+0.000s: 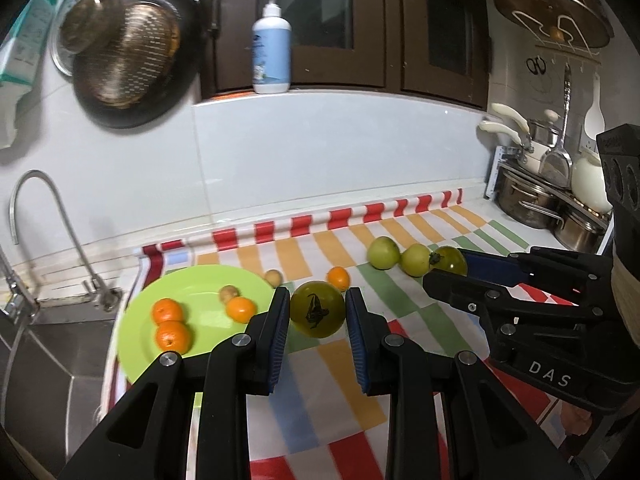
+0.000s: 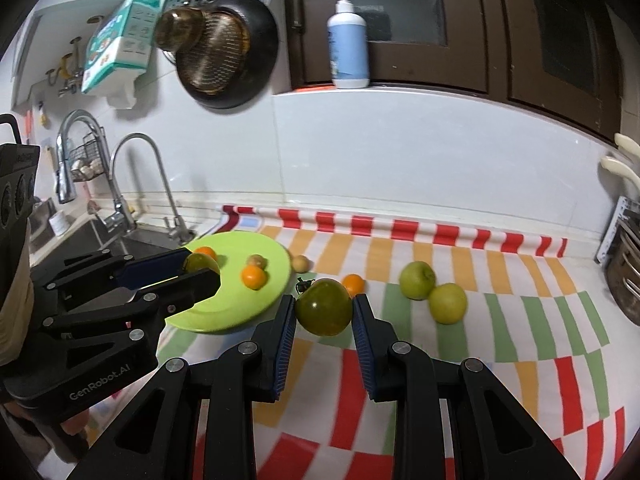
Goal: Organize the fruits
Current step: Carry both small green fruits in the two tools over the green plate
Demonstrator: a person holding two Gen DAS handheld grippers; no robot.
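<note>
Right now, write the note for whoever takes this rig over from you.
Left hand-held gripper: shut on a dark green tomato, held above the cloth.
Right hand-held gripper: shut on a second green tomato.
Green plate by the sink: three oranges and one small brown fruit on it.
On the striped cloth: one orange, one small brown fruit, two green apples side by side.
Done: part of the oranges plated.
Left: place both tomatoes, then sort the loose pieces.
</note>
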